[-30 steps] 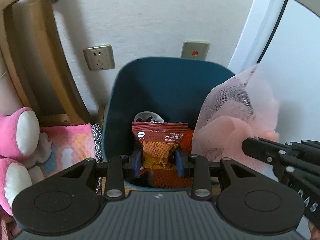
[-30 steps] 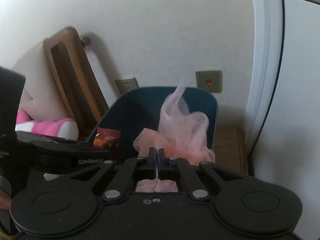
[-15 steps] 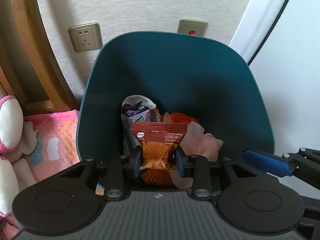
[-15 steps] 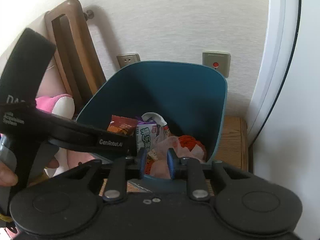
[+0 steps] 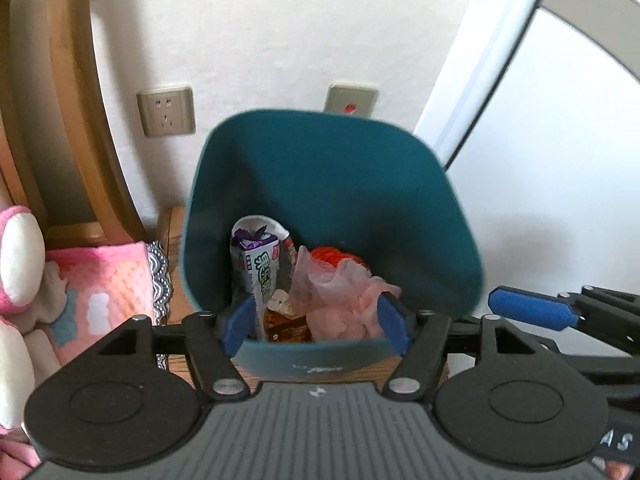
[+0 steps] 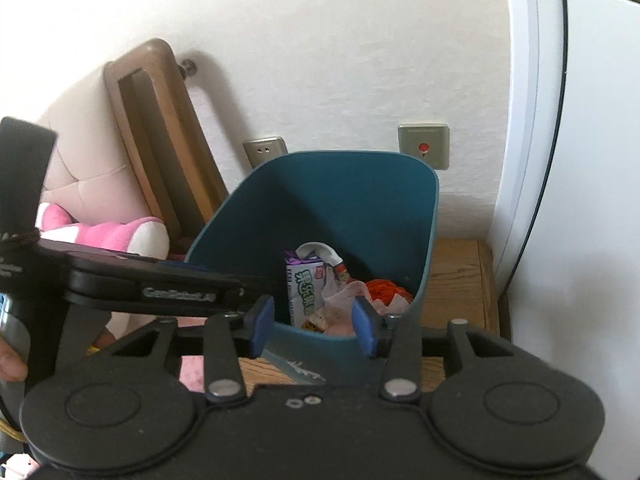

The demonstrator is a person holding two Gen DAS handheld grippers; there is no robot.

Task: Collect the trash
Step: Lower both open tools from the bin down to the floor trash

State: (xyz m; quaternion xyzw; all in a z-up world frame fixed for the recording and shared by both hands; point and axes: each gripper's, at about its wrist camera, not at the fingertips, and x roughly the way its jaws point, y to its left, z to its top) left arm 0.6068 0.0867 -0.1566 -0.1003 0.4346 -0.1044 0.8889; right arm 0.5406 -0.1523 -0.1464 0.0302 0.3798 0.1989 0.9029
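Note:
A dark teal trash bin (image 5: pixel 340 184) stands against the wall; it also shows in the right wrist view (image 6: pixel 360 200). Inside lie a white and green carton (image 5: pixel 262 268), a pink mesh net (image 5: pixel 340 296), an orange snack packet (image 5: pixel 282 320) and an orange net (image 5: pixel 332 254). My left gripper (image 5: pixel 316 322) is open and empty over the bin's near rim. My right gripper (image 6: pixel 314 326) is open and empty, also at the near rim. The right gripper's blue finger (image 5: pixel 532 308) shows at the right of the left wrist view.
A wooden headboard (image 5: pixel 68 100) and pink plush toys (image 5: pixel 20 256) are to the left. A wall socket (image 5: pixel 166 112) and a red-button switch (image 5: pixel 352 102) sit behind the bin. A white door frame (image 6: pixel 532 120) is at the right. The bin rests on a wooden stand (image 6: pixel 456 284).
My right gripper let the pink net fall into the bin and opened. My left gripper then opened and dropped the snack packet into the bin. Both have drawn back a little.

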